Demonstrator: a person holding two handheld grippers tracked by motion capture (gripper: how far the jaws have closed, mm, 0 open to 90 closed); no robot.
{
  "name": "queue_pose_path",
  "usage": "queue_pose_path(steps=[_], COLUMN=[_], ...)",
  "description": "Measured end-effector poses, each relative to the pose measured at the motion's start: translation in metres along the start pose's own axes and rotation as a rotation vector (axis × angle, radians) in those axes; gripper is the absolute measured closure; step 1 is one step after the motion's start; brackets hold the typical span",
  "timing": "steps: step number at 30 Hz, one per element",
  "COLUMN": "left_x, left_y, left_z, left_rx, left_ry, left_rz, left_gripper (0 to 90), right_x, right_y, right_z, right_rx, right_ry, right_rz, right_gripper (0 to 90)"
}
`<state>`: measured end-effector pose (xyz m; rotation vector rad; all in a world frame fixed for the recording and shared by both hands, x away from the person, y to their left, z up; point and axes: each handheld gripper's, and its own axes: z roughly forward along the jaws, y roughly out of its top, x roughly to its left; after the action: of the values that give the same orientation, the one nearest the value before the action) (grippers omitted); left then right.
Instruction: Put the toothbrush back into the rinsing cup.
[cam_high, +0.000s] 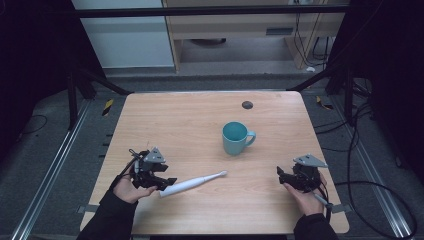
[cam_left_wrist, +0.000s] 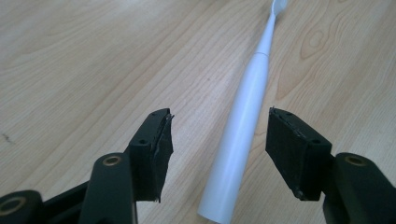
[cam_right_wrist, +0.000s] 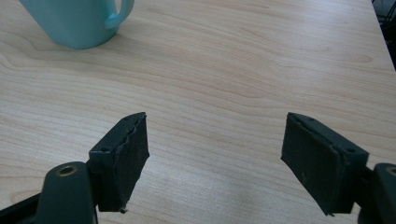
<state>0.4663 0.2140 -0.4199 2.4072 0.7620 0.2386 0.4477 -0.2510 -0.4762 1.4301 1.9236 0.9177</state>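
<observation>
Slim white plastic electric toothbrush (cam_left_wrist: 243, 135), lower middle of frame, is straddled by the open left gripper (cam_left_wrist: 217, 140), not pinched yet. Probably light, stiff, slippery; best grabbed mid-handle. Right gripper (cam_right_wrist: 215, 158) is held open, empty.

Left gripper (cam_high: 167, 183) is sitting lower left of the high view, held in the left hand (cam_high: 129, 187), jaws pointing right and standing apart, pads pressing nothing. Right gripper (cam_high: 281, 173) is sitting lower right in the right hand (cam_high: 306, 196), jaws pointing left, spread wide. Both dark-sleeved forearms are entering from the bottom edge.
</observation>
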Motion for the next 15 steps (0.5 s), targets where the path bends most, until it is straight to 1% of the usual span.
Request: queue_pose_path(steps=[1, 5, 6, 7, 8, 10, 11, 12, 13, 15], left_x=[0.000, 0.001, 0.000, 0.000, 0.000, 0.000, 0.000, -0.001, -0.001, -0.001], left_y=[0.000, 0.003, 0.004, 0.004, 0.006, 0.008, 0.008, 0.009, 0.009, 0.009], left_z=[0.000, 0.006, 0.010, 0.010, 0.012, 0.016, 0.016, 0.020, 0.020, 0.024], left_rx=[0.000, 0.032, 0.050, 0.050, 0.071, 0.094, 0.094, 0.116, 0.116, 0.139], left_ry=[0.000, -0.025, -0.036, -0.036, -0.046, -0.055, -0.055, -0.063, -0.063, -0.070], left_rz=[0.000, 0.015, 0.025, 0.025, 0.033, 0.046, 0.046, 0.057, 0.057, 0.071], left_gripper=[40.7, 41.7, 41.8, 42.0, 42.2, 42.6, 42.7, 42.9, 43.2, 43.3], right_x=[0.000, 0.000, -0.001, -0.001, -0.001, 0.000, 0.000, -0.001, -0.001, -0.001], right_y=[0.000, 0.000, 0.000, 0.000, 0.000, 0.000, 0.000, 0.000, 0.000, 0.000], right_z=[0.000, 0.001, 0.001, 0.001, 0.001, 0.001, 0.001, 0.001, 0.001, 0.001], right_rx=[0.002, 0.006, 0.008, 0.008, 0.007, 0.010, 0.010, 0.013, 0.013, 0.013], right_ry=[0.001, 0.000, 0.000, 0.000, 0.000, 0.001, 0.001, -0.001, -0.001, 0.000], right_rz=[0.000, -0.002, -0.003, -0.003, -0.006, -0.007, -0.007, -0.010, -0.010, -0.010], right_gripper=[22.8, 22.8, 22.8, 22.8, 22.8, 22.8, 22.8, 22.8, 22.8, 22.9])
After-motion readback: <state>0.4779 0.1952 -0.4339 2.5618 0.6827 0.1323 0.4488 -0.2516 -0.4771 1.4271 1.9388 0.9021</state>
